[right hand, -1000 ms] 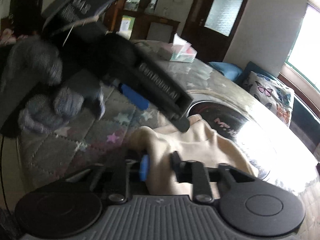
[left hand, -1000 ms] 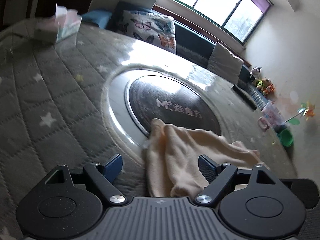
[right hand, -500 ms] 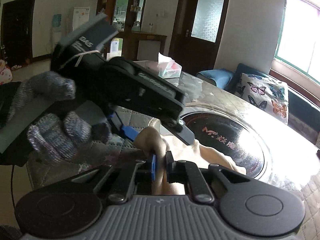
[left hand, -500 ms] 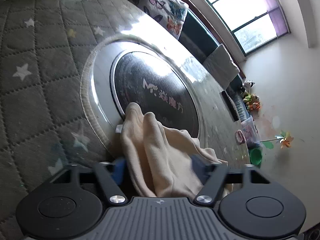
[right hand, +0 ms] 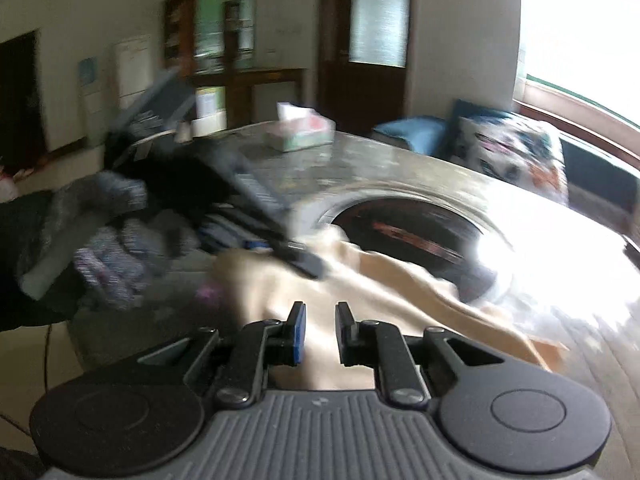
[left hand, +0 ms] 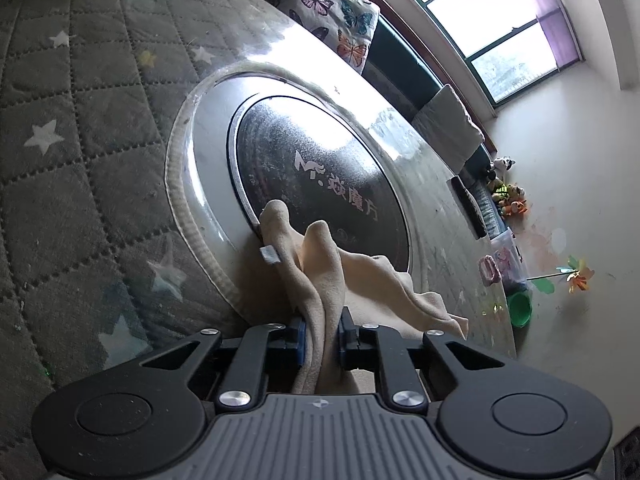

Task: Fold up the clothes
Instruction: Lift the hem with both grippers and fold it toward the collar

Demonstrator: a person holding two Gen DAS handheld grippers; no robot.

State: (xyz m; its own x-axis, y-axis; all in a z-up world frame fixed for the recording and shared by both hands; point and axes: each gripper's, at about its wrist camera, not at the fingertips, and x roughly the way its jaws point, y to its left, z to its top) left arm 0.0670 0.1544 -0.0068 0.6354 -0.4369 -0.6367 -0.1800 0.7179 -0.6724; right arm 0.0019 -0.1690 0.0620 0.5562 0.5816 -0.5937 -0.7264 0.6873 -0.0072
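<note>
A cream-coloured garment [left hand: 340, 276] lies bunched on the round table, partly over the dark glass turntable [left hand: 320, 172]. My left gripper [left hand: 322, 338] is shut on a bunched fold of the garment, which rises between its fingers. In the right wrist view the garment [right hand: 360, 280] spreads just ahead of my right gripper [right hand: 320, 328], whose jaws stand a narrow gap apart with cloth behind them; the frame is blurred. The other gripper and a gloved hand [right hand: 116, 248] show at left in that view, at the garment's edge.
A grey quilted star-patterned cover [left hand: 80, 128] covers the table. A tissue box [right hand: 306, 132] stands at the far side. A butterfly cushion [left hand: 332, 12] and sofa lie beyond. Toys and a green cup [left hand: 520, 308] sit on the floor at right.
My left gripper came down over the garment and closed on a fold. My right gripper, shut on the cloth half a second ago, now shows a narrow gap, and its view has swung.
</note>
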